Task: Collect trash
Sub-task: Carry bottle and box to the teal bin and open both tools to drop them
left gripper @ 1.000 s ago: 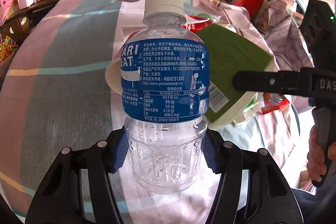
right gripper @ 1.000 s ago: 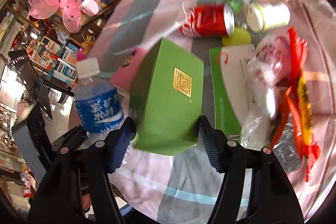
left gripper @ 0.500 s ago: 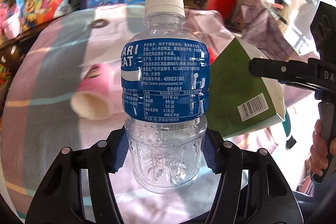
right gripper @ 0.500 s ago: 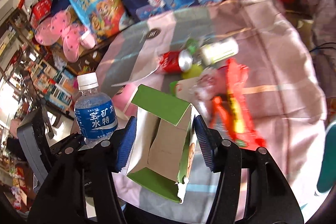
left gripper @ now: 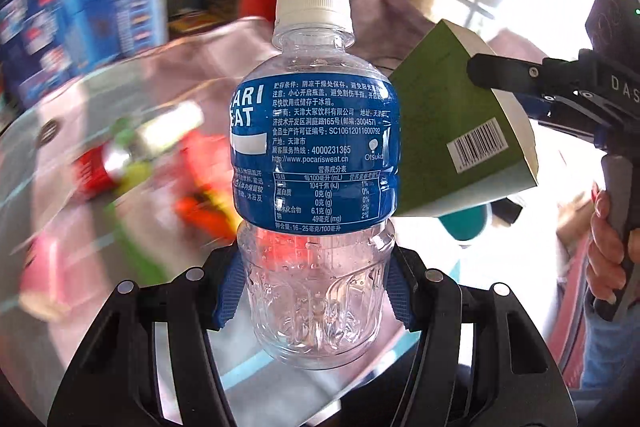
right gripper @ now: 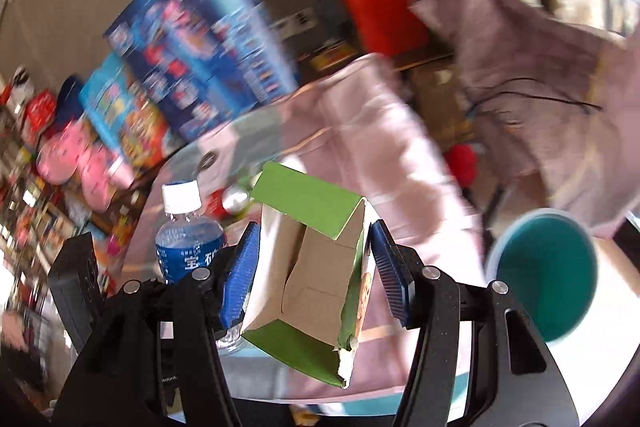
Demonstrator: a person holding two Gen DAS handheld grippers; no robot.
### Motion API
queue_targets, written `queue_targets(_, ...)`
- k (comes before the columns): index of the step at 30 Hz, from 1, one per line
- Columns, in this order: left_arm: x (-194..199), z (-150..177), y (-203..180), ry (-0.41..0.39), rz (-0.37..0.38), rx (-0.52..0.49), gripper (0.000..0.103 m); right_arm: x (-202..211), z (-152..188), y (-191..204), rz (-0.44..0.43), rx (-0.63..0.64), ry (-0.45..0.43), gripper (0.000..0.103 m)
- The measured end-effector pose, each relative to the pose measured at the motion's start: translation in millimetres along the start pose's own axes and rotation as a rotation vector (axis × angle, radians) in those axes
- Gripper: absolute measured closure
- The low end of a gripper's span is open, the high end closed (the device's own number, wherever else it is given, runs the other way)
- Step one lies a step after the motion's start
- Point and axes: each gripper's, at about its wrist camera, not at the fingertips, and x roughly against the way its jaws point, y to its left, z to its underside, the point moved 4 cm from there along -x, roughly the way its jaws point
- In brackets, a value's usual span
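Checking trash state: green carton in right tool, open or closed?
Open. The green carton shows its bare cardboard inside, end flap raised, nothing visible in it.

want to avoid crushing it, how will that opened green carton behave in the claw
The green carton looks empty with one end torn open, so probably light and easily squashed. Its thin walls may buckle between the right claw pads, and it could slip if squeezed loosely.

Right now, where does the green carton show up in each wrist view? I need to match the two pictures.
Left wrist view: green carton sits right of centre, barcode side facing the camera, clamped by the right gripper reaching in from the right edge.
Right wrist view: the carton is centre-low, open end toward the camera, between the blue pads.
Shared landmark: the blue-labelled bottle, central in the left view, lower left in the right.
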Motion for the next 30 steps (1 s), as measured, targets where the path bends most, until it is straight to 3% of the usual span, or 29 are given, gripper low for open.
queue_targets(11, -121.0, -59.2, -145.5, 0.149, 0.156, -0.199, 0.042, 36.1, 5.0, -173.5, 0.202, -0.225, -0.058, 0.049)
queue_targets(17, -188.0, -54.2, -206.8, 0.259, 0.213, -0.261, 0.042, 21.6, 28.8, -246.1, 0.286, -0.330, -0.002, 0.048)
queue_targets(23, -248.4, -42.7, -227.1, 0.360, 0.207, -0.283, 0.041, -1.3, 49.0, -284.4, 0.312, -0.397, 0.054, 0.048)
queue_targets(30, -269.3, -42.6, -216.8, 0.375, 0.177, -0.293, 0.037, -23.2, 59.0, -300.1, 0.315, -0.420, 0.104, 0.048)
